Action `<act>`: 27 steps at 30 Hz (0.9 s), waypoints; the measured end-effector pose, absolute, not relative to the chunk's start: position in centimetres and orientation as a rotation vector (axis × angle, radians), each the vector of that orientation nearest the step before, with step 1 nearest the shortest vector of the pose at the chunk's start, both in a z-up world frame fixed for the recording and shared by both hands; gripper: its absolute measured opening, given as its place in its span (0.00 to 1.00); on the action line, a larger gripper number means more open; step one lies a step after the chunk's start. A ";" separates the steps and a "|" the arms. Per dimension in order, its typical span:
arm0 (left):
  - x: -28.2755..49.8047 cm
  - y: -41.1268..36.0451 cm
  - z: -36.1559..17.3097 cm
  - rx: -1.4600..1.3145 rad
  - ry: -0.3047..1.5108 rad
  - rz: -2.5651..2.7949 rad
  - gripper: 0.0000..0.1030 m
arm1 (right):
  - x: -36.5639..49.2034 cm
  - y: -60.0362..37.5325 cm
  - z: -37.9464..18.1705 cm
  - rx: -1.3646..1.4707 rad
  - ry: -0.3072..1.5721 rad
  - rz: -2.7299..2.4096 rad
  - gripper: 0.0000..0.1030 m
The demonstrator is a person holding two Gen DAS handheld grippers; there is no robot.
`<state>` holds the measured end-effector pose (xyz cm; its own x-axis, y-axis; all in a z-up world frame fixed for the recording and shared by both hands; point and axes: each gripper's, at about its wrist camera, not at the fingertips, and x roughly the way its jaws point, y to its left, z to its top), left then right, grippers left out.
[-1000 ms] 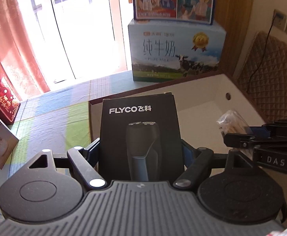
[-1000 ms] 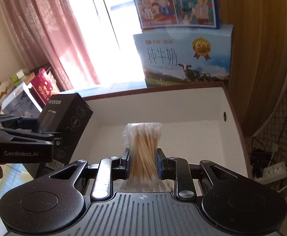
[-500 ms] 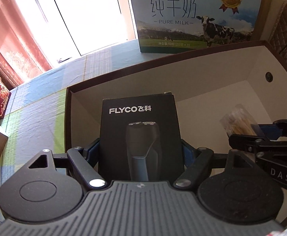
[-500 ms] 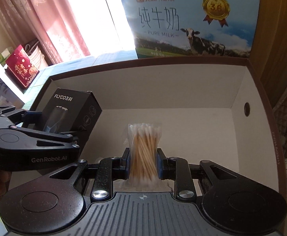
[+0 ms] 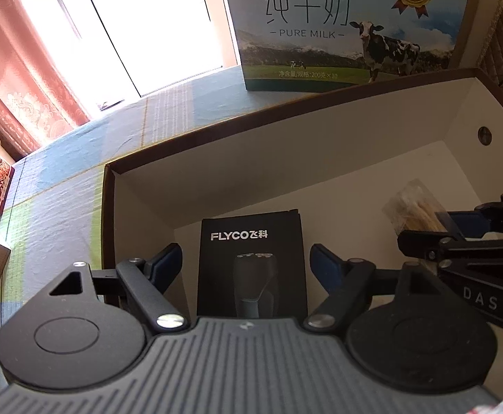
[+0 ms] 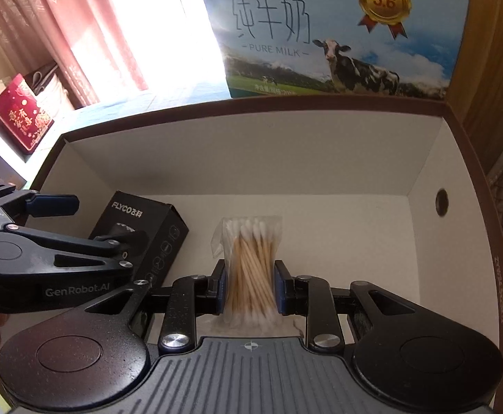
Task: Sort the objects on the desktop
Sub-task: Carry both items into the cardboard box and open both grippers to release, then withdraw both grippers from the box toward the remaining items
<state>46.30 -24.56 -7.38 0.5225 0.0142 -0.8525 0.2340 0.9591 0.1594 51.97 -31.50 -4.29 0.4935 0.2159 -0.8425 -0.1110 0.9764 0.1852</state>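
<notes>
A black FLYCO shaver box (image 5: pixel 251 262) lies flat on the floor of a large brown-rimmed cardboard box (image 5: pixel 217 131), near its left wall. My left gripper (image 5: pixel 248 262) hovers over it, open, with both blue pads clear of its sides. In the right wrist view the shaver box (image 6: pixel 148 231) lies to the left, under the left gripper (image 6: pixel 44 238). My right gripper (image 6: pixel 249 288) is shut on a clear bag of cotton swabs (image 6: pixel 249 265), held low inside the cardboard box (image 6: pixel 424 145). That bag (image 5: pixel 413 207) shows at the right of the left wrist view.
A blue PURE MILK carton (image 6: pixel 334 34) stands just behind the cardboard box. A red gift box (image 6: pixel 22 114) and other packages sit at the left on the striped cloth (image 5: pixel 79 172). A bright window and pink curtain are behind.
My left gripper has opened and let go of the shaver box, which now lies on the cardboard box floor. Both grippers have moved down into the cardboard box.
</notes>
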 end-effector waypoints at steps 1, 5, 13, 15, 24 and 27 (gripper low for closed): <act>46.3 -24.5 -7.3 0.269 1.014 -0.133 0.79 | 52.0 -31.5 -4.3 0.114 1.033 0.193 0.48; 46.1 -24.2 -7.0 0.281 1.004 -0.119 0.81 | 51.7 -32.0 -3.9 0.126 0.987 0.169 0.69; 44.2 -23.5 -5.3 0.271 0.970 -0.126 0.87 | 50.0 -32.9 -2.3 0.137 0.941 0.175 0.85; 43.4 -23.4 -4.7 0.272 0.954 -0.129 0.87 | 49.2 -33.1 -1.8 0.135 0.923 0.179 0.88; 39.2 -22.7 -2.3 0.236 0.899 -0.103 0.90 | 45.1 -33.0 0.7 0.122 0.862 0.178 0.98; 37.8 -22.3 -1.7 0.217 0.892 -0.096 0.90 | 43.7 -32.8 1.5 0.123 0.842 0.180 0.98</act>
<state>37.79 -22.31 -1.75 0.6251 0.0068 -0.7806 0.1735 0.9738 0.1474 43.71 -32.76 1.51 0.6517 0.2068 -0.7297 -0.1097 0.9777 0.1791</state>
